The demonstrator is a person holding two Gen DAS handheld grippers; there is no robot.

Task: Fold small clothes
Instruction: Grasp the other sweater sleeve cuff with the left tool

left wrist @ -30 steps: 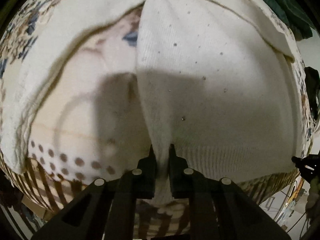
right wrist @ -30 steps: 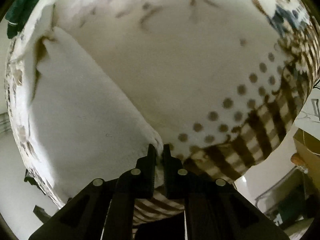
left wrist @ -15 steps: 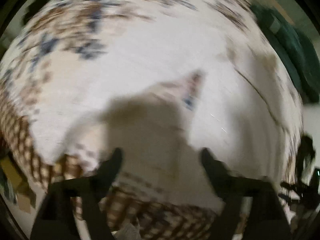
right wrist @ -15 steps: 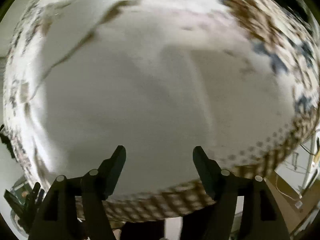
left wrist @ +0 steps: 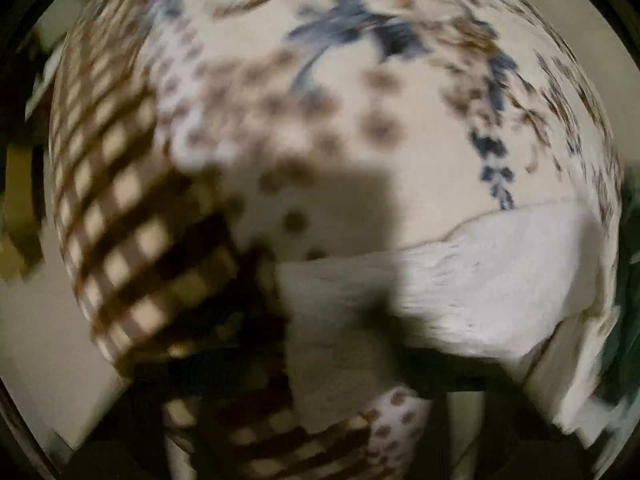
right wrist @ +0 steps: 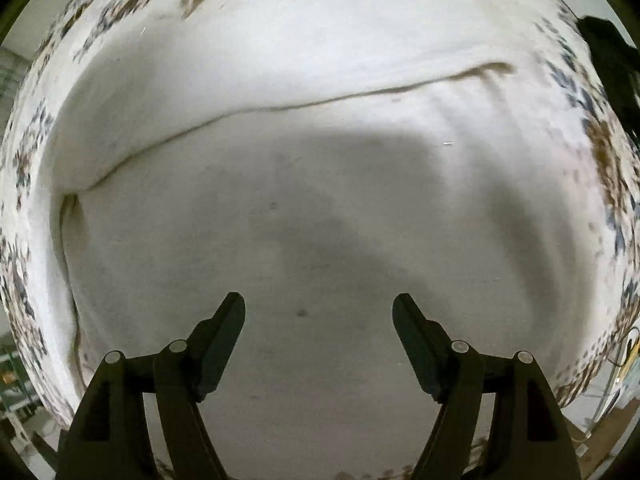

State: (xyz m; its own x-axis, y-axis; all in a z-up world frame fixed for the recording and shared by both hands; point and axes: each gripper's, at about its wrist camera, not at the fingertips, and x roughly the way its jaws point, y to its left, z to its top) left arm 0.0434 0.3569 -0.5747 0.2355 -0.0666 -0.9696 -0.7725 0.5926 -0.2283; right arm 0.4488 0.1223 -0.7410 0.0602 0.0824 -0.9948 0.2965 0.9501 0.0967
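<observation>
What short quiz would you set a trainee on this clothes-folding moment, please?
1. True or false: the right hand-held gripper is pinching the white garment.
2. In the left wrist view, which pattern borders the tablecloth? A: brown check. B: red stripes. C: plain green.
3. Fill in: in the right wrist view, a long ____ runs across the white garment, above the fingers.

Key:
1. False: its jaws are opening over the garment, with nothing between them.
2. A.
3. fold.
</observation>
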